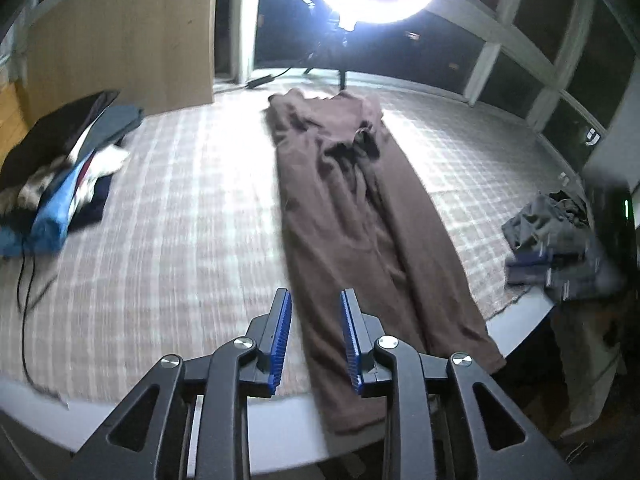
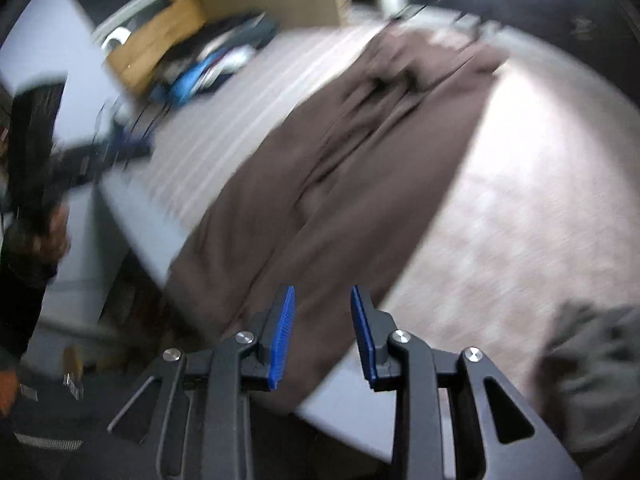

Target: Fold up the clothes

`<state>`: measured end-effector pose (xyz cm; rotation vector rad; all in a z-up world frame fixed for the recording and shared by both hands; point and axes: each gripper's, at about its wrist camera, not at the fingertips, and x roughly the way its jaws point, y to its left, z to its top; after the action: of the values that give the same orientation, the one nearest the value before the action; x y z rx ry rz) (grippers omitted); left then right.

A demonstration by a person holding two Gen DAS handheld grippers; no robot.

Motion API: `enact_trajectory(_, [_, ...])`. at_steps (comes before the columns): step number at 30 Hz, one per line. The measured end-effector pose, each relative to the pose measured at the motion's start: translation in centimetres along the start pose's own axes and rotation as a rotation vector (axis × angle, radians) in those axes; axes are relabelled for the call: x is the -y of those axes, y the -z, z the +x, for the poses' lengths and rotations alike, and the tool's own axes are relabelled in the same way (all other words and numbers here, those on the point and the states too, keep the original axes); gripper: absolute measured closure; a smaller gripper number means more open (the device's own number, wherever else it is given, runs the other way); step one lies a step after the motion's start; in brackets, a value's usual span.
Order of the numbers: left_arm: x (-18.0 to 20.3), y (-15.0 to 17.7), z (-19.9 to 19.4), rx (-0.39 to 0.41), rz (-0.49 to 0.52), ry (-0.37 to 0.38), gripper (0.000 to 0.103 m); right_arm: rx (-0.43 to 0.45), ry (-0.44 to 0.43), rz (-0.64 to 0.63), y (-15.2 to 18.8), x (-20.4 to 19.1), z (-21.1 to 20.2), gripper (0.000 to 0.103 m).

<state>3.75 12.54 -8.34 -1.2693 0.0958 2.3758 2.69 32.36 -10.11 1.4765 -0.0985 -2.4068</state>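
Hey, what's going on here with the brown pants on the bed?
A person is folding laundry with a handheld gripper in each hand. The brown pants lie lengthwise on the plaid bedcover, legs together, cuffs at the near edge. The left gripper and right gripper hover over the cuffs, jaws apart, holding nothing. Other clothes are piled at both sides.

no legible text, no readable labels, brands, numbers or signs in either wrist view

The left gripper [image 1: 314,300] is pointing steeply downward, its blue pads [image 1: 282,332] standing apart with nothing between them. The right gripper [image 2: 323,296] is angling down likewise, jaws parted and gripping nothing.
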Motion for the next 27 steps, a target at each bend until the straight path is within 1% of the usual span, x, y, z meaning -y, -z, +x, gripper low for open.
enact_trajectory(3, [1.5, -3.5, 1.7, 0.013, 0.072, 0.036, 0.079, 0.08, 0.044, 0.026, -4.4, 3.0, -1.1, 0.073])
enact_trajectory(5, [2.7, -6.1, 3.5, 0.017, 0.103, 0.077, 0.078, 0.111, 0.07, 0.039, -7.1, 5.1, -0.9, 0.075])
enact_trajectory(9, [5.5, -11.5, 8.8, 0.015, 0.142, 0.123, 0.078, 0.141, 0.079, 0.125, -13.0, 11.0, 2.4, 0.079])
enact_trajectory(13, [8.3, -15.7, 14.5, 0.013, 0.202, 0.15, 0.078, 0.143, 0.064, 0.207, -16.6, 15.9, 6.2, 0.08])
enact_trajectory(15, [9.0, -17.1, 17.3, 0.004, 0.202, 0.157, 0.078, 0.128, 0.058, 0.241, -18.2, 17.7, 8.7, 0.081])
enact_trajectory(16, [9.1, -17.7, 18.9, -0.008, 0.198, 0.155, 0.078, 0.12, 0.054, 0.251, -18.7, 18.4, 9.8, 0.081])
enact_trajectory(18, [8.7, -18.5, 21.7, -0.036, 0.182, 0.127, 0.078, 0.11, 0.05, 0.253, -19.9, 19.5, 11.8, 0.081])
enact_trajectory(20, [7.3, -18.4, 23.7, -0.069, 0.161, 0.074, 0.078, 0.105, 0.038, 0.236, -21.2, 20.0, 13.6, 0.081])
enact_trajectory(21, [6.7, -18.4, 24.7, -0.085, 0.15, 0.047, 0.08, 0.103, 0.031, 0.225, -21.9, 20.2, 14.5, 0.081])
enact_trajectory(22, [6.0, -18.3, 25.6, -0.101, 0.139, 0.021, 0.077, 0.099, 0.028, 0.211, -22.6, 20.3, 15.4, 0.081])
enact_trajectory(23, [5.3, -18.2, 26.4, -0.115, 0.125, 0.006, 0.077, 0.094, 0.031, 0.192, -23.3, 20.2, 16.4, 0.081])
enact_trajectory(25, [4.0, -17.8, 26.9, -0.131, 0.086, 0.026, 0.074, 0.078, 0.069, 0.145, -24.3, 20.0, 17.9, 0.081])
enact_trajectory(27, [3.7, -17.7, 26.9, -0.132, 0.078, 0.039, 0.074, 0.06, 0.11, 0.104, -25.0, 19.8, 18.9, 0.083])
